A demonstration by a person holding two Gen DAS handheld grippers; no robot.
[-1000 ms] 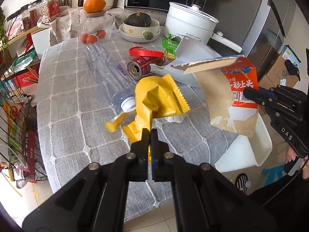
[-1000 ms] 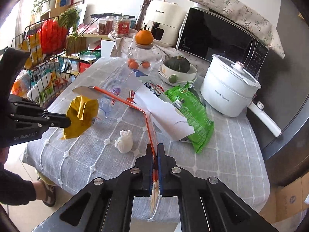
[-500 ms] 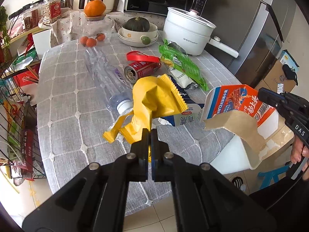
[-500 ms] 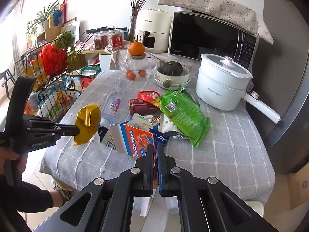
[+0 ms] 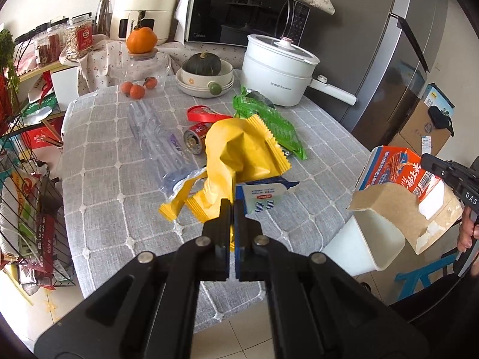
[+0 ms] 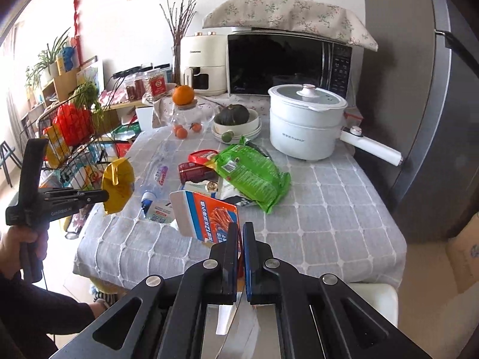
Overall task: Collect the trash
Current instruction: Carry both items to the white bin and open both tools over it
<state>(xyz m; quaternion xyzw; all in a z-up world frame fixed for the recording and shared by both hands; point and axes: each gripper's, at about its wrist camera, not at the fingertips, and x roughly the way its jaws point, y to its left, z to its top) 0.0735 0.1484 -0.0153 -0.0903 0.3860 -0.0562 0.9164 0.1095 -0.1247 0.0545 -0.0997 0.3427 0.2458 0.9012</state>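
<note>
We have both hands loaded now. Our left gripper (image 5: 232, 209) has its fingers pinching the yellow wrapper (image 5: 239, 152), which hangs crumpled in the air above the bench (image 5: 104, 161); from the right wrist view the same wrapper (image 6: 118, 185) dangles off the bench's left edge.

Our right gripper (image 6: 239, 233) is clamped on a flap of the orange carton (image 6: 206, 215), and here is the change: a second ago that torn carton hung over the middle of the bench, and now it has swung out past the right edge. In the left wrist view the carton (image 5: 401, 191) hovers directly above the white bin (image 5: 365, 242) beside the bench, open cardboard mouth tilted downwards.

That looks like the carton is about ready to drop, with the wrapper next in line. Moving the carton has also uncovered what lies beneath: a blue-and-white pack (image 5: 263, 197) near the front edge.

Plenty remains on the cloth: the clear plastic bottle (image 5: 158, 140) on its side, the red can (image 5: 196, 137) just beside it, the red strip (image 5: 206, 113) and the green bag (image 5: 269, 125). We judge the collecting to be early days, with two pieces lifted and none visibly binned yet.
</note>
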